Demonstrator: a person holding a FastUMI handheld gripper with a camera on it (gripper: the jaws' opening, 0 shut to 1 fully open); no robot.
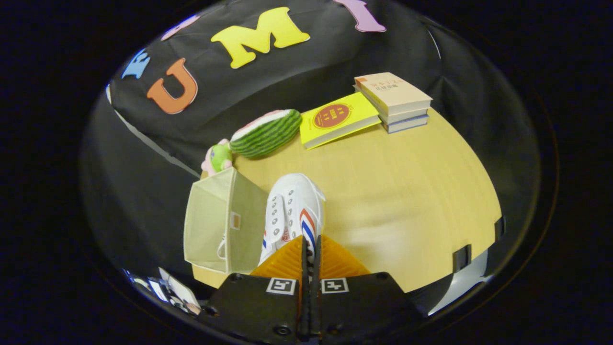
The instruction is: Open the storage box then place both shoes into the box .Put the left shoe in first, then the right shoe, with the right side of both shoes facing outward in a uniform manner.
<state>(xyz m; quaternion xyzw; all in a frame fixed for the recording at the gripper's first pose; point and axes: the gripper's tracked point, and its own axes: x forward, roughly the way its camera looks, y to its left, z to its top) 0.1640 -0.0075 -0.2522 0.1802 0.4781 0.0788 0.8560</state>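
The tool (309, 251) sits nearest the camera, its two fingers drawn almost together with only a thin slit between them, and they appear to pinch the rear edge of a white shoe (293, 211) with red and blue stripes on its side. The shoe points away from the fingers, toe forward, its laces and eyelets facing up.

From there, largest to smallest: the desk (407, 201) is a broad pale wooden top, bare across its middle. Just beside the shoe, on its left, stands the storage box (218, 225), a pale fabric cube that looks open, its mouth turned toward the shoe. Beyond lie a stack of books (395, 98) and a yellow book (337, 120) near the far edge, then a watermelon-slice toy (266, 132) and a small green and pink plush (218, 157) behind the box.

As I judge it, the box is already open and one shoe is in hand beside it, not yet inside. Whether this is the left or right shoe I cannot tell, nor whether a shoe already lies inside.

The tool is held low and roughly level, angled slightly down, aimed along the box's opening.
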